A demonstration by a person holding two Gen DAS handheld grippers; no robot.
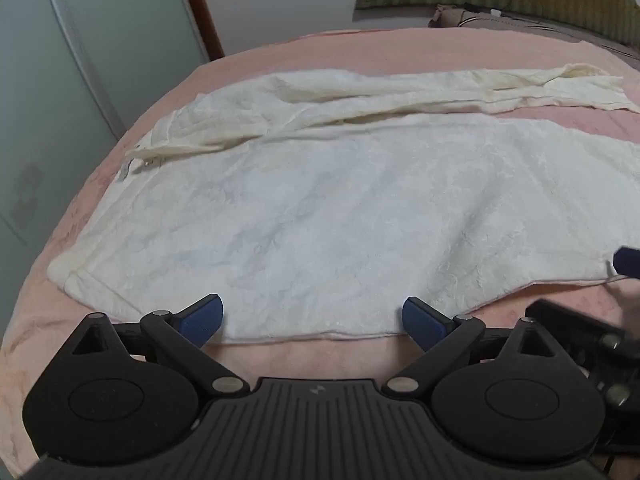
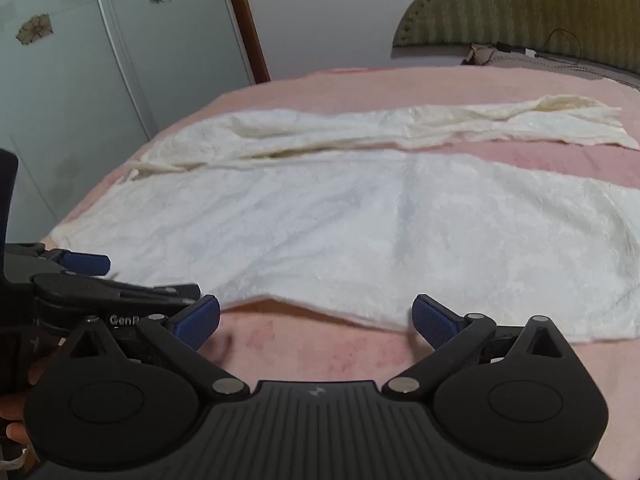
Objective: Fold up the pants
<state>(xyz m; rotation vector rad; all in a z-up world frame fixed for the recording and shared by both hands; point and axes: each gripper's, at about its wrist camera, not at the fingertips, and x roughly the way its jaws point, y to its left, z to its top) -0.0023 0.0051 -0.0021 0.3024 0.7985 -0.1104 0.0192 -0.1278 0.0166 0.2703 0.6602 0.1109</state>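
White pants [image 1: 320,216] lie spread on the pink bed [image 1: 256,360], legs apart and unfolded, while left tool [image 1: 312,318] and right tool [image 2: 316,316] hover empty, jaws wide, so every fold remains.

Cut off by the right edge in both wrist views: the nearer leg of the cream-white textured fabric pants [image 1: 340,216], hem unseen. Only partly shown at the left-wrist view's right edge: the black two-finger right gripper with blue pads [image 1: 626,266], blurred. Too small and dim to identify: the brownish bundle [image 2: 482,55] below the green striped padded headboard [image 2: 520,4].
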